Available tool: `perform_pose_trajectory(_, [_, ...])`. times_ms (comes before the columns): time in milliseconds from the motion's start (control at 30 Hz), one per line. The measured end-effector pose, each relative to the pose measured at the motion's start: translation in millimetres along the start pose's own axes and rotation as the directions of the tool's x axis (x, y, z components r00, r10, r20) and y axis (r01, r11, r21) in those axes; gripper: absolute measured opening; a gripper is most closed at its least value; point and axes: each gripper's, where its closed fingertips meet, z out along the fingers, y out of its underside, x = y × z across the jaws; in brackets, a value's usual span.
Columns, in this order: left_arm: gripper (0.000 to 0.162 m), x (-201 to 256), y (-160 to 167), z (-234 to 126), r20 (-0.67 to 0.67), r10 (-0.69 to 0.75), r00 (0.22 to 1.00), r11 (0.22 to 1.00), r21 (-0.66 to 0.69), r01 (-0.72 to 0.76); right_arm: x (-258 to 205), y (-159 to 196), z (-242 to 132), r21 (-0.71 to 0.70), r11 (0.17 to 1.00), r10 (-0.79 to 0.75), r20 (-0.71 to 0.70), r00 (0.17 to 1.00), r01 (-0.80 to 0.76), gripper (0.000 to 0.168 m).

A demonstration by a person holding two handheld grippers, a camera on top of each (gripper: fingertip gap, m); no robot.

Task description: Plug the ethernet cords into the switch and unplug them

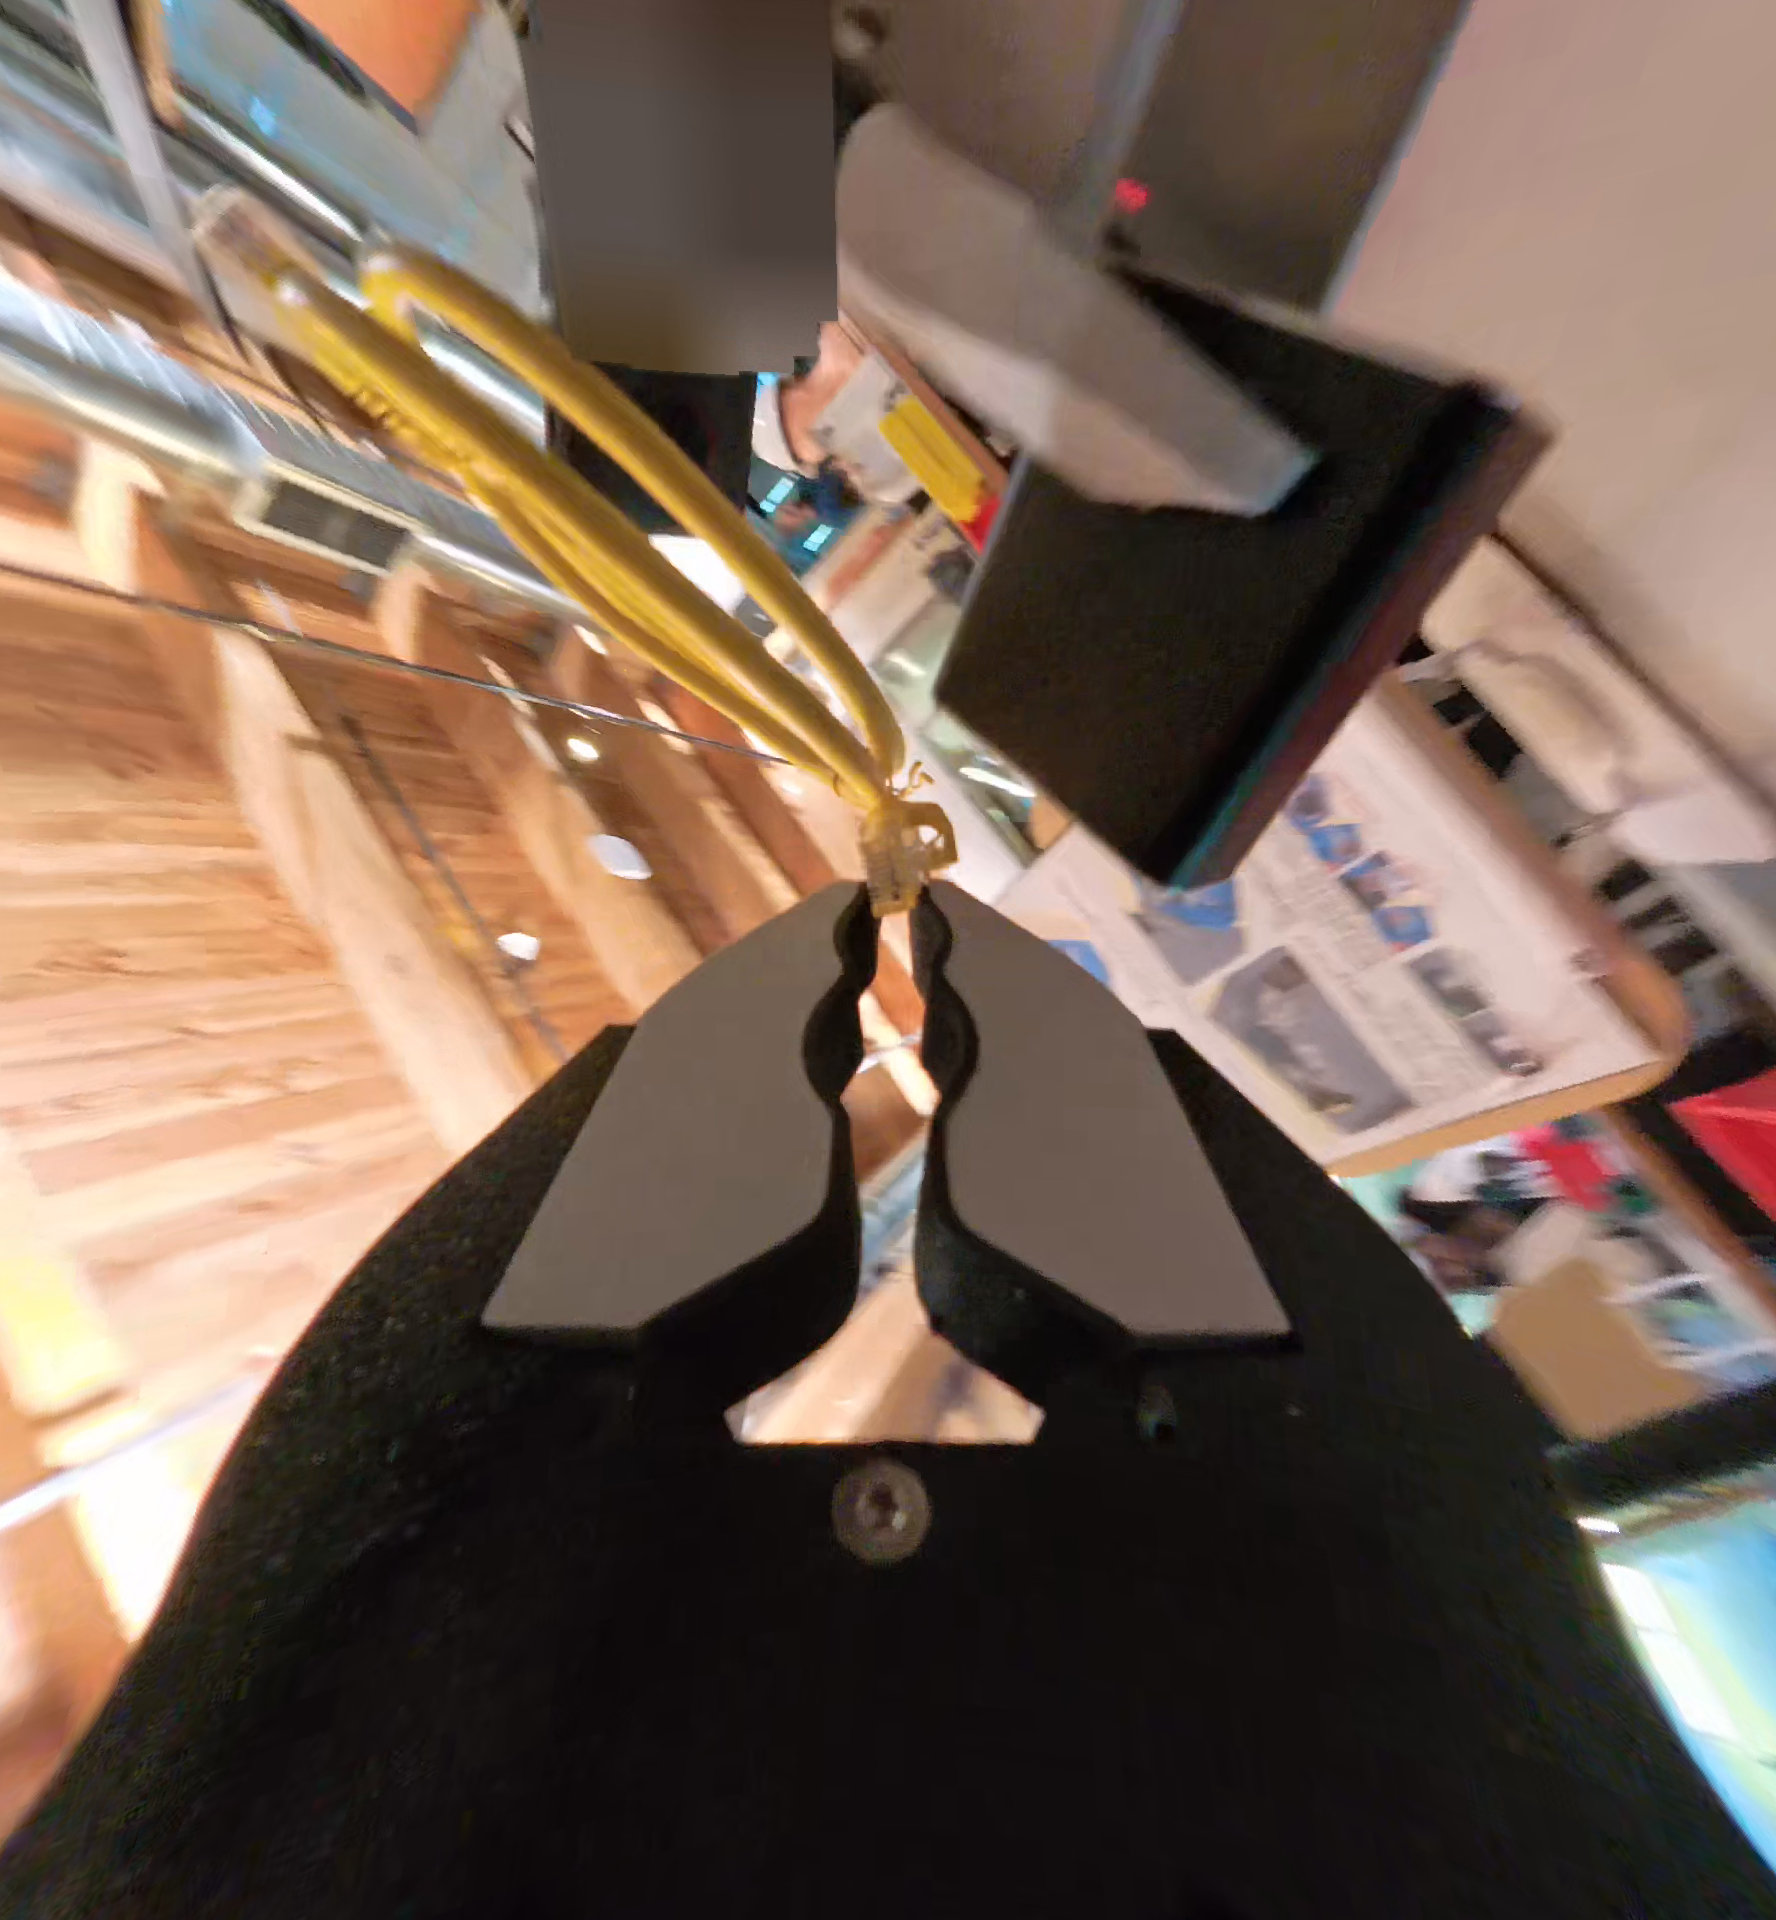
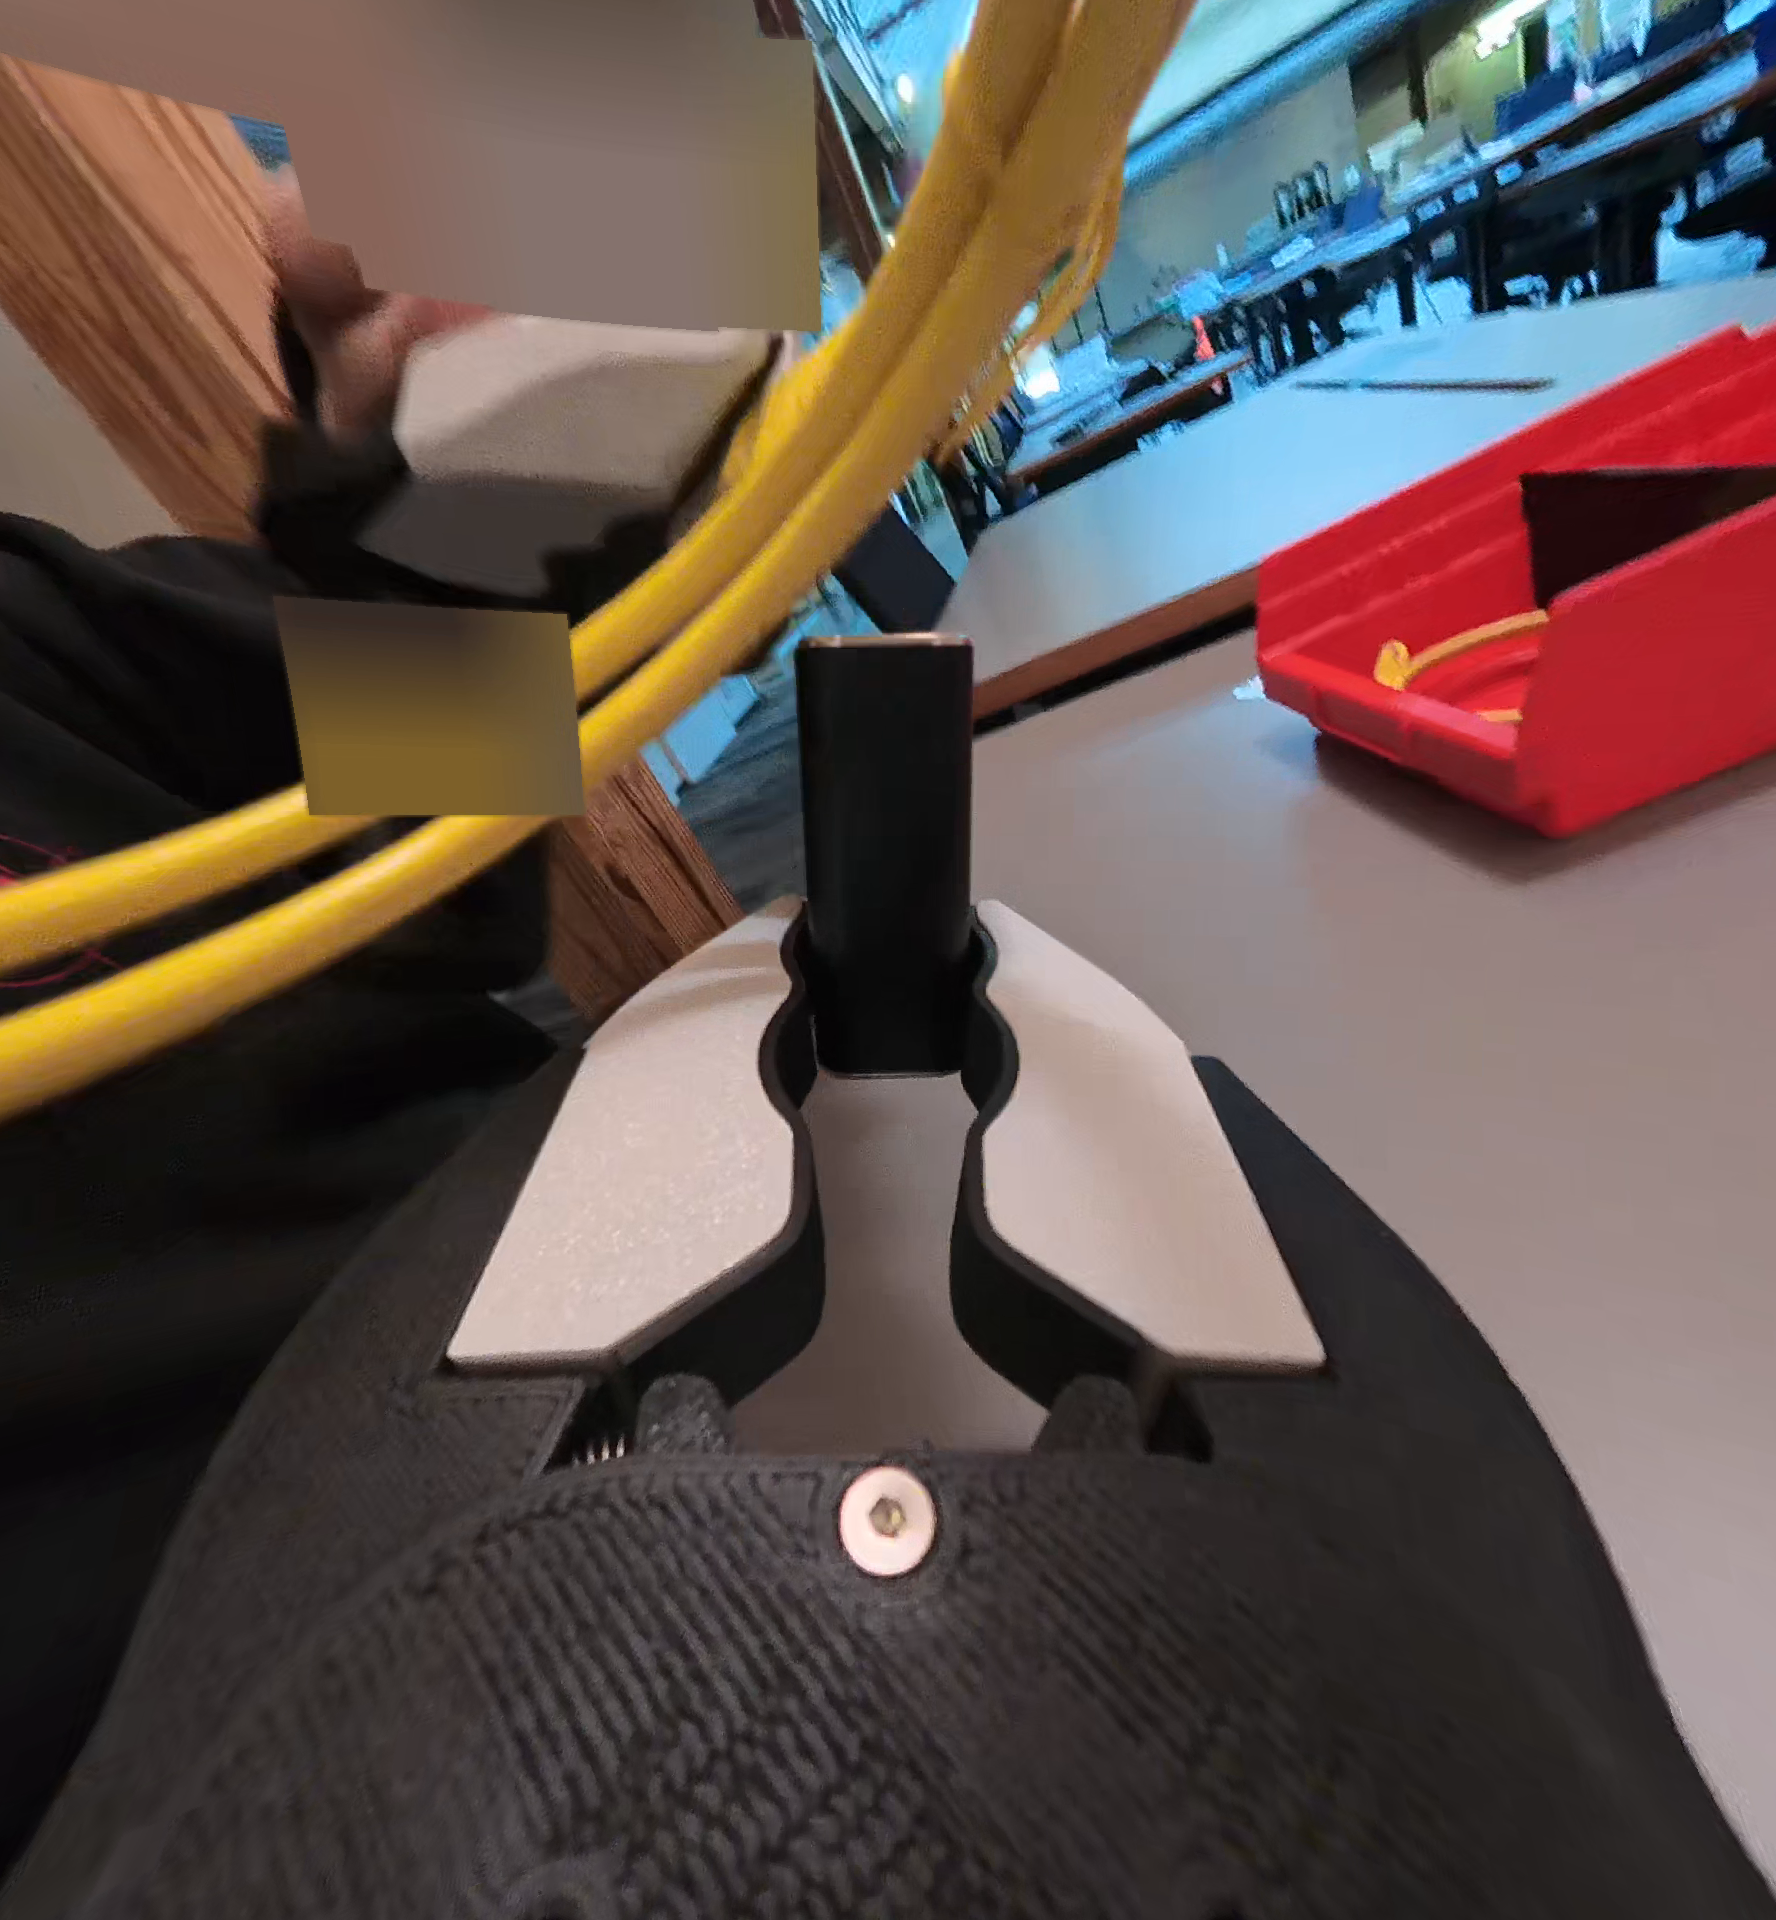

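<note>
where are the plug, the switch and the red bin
plug (image 1: 899,854): left wrist view, clear connector body just above the jaws
switch (image 2: 885,831): right wrist view, black side face above the jaws
red bin (image 2: 1632,727): right wrist view, front wall

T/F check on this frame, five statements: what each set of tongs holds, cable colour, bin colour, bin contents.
1. The left tongs pinch a clear connector at their tips. True.
2. The ethernet cords are blue. False: they are yellow.
3. The right tongs are empty. False: they grip the black switch, held end-on.
4. The bin on the table is red. True.
5. The bin holds nothing. False: a yellow cord lies inside it.
</note>
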Motion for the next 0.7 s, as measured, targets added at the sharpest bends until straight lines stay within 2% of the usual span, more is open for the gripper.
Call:
perform_pose_trajectory(100, [0.007, 20.8, 6.6, 5.3, -0.140, -0.219, 0.966, 0.975, -0.053, 0.214, 14.3, 9.7, -6.4, -0.019, 0.999, 0.039, -0.038, 0.998, -0.040, 0.026])
perform_pose_trajectory(167, [0.006, 48.4, 3.6, 6.5, -0.262, -0.401, 0.878, 0.916, -0.102, 0.388, 20.1, 25.7, -13.0, -0.070, 0.989, 0.128, -0.017, 0.992, -0.129, 0.025])
perform_pose_trajectory(267, [0.006, 104.0, -27.1, -6.0, -0.513, -0.600, 0.614, 0.774, -0.177, 0.608, 44.3, 58.8, -25.1, -0.142, 0.950, 0.267, -0.090, 0.959, -0.278, 0.025])
perform_pose_trajectory(333, [0.007, 133.9, -44.2, -16.3, -0.580, -0.680, 0.448, 0.681, -0.272, 0.680, 59.0, 75.7, -33.9, -0.171, 0.926, 0.313, -0.153, 0.937, -0.337, 0.025])
perform_pose_trajectory(367, [0.007, 150.3, -47.8, -21.6, -0.589, -0.710, 0.387, 0.655, -0.349, 0.670, 68.3, 79.7, -39.6, -0.172, 0.922, 0.310, -0.213, 0.926, -0.348, 0.025])
perform_pose_trajectory(433, [0.007, 180.9, -54.3, -35.9, -0.613, -0.728, 0.308, 0.652, -0.481, 0.586, 72.2, 81.8, -47.7, -0.194, 0.925, 0.274, -0.252, 0.928, -0.325, 0.025])
perform_pose_trajectory(500, [0.000, 197.9, -74.3, -46.2, -0.653, -0.725, 0.220, 0.639, -0.519, 0.567, 69.5, 73.6, -53.1, -0.163, 0.938, 0.263, -0.240, 0.934, -0.306, 0.025])
perform_pose_trajectory(533, [0.001, 199.5, -87.2, -45.2, -0.655, -0.736, 0.171, 0.603, -0.518, 0.607, 69.3, 71.5, -56.7, -0.153, 0.942, 0.258, -0.241, 0.936, -0.299, 0.025])
perform_pose_trajectory(600, [0.011, 193.6, -115.4, -40.3, -0.679, -0.731, 0.061, 0.502, -0.476, 0.722, 71.2, 72.6, -66.1, -0.147, 0.943, 0.254, -0.256, 0.933, -0.297, 0.025])
perform_pose_trajectory(633, [0.024, 189.1, -125.6, -38.0, -0.683, -0.730, -0.010, 0.434, -0.476, 0.765, 74.1, 72.5, -71.4, -0.129, 0.945, 0.258, -0.270, 0.928, -0.300, 0.025])
perform_pose_trajectory(700, [0.029, 176.0, -136.3, -32.7, -0.690, -0.706, -0.157, 0.276, -0.473, 0.837, 78.7, 71.4, -80.6, -0.091, 0.946, 0.273, -0.285, 0.919, -0.310, 0.025])
